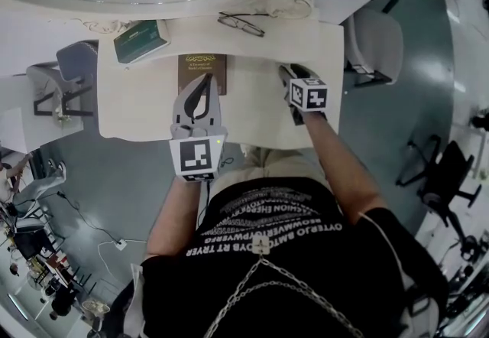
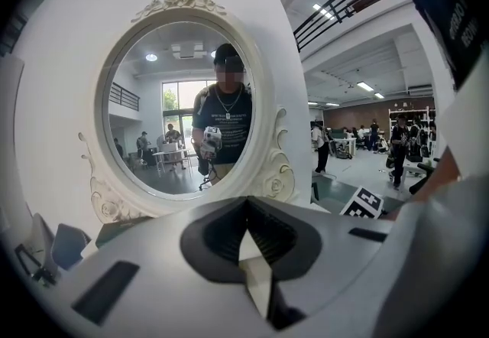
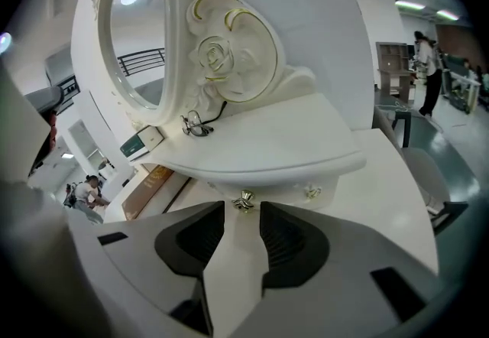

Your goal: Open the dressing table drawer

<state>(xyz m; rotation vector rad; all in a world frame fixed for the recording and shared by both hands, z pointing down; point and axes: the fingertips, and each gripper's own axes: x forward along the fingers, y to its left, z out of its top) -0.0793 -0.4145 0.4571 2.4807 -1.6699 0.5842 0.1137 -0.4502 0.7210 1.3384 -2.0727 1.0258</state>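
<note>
Grey workshop floor around a white dressing table (image 1: 137, 111), with an oval mirror (image 2: 179, 99) in a carved frame at the back. On the tabletop: brown book (image 1: 202, 69) at centre, green book (image 1: 140, 40) to its left, glasses (image 1: 241, 24) near the mirror base. Left gripper (image 1: 205, 80) over the brown book, fingertips meeting at a point, nothing between them; faces the mirror. Right gripper (image 3: 243, 214) low at the raised tier under the mirror, to the right of the brown book. Jaws parted by a narrow gap, not clamped on anything. Drawer (image 3: 279, 190) in the front of that tier, below the overhanging shelf, looks flush and closed. Small brass knob (image 3: 243, 202) on its front, right at the mouth of the right jaws, between the tips, with a sliver of gap on each side. Second knob (image 3: 312, 192) further right on the same front.
</note>
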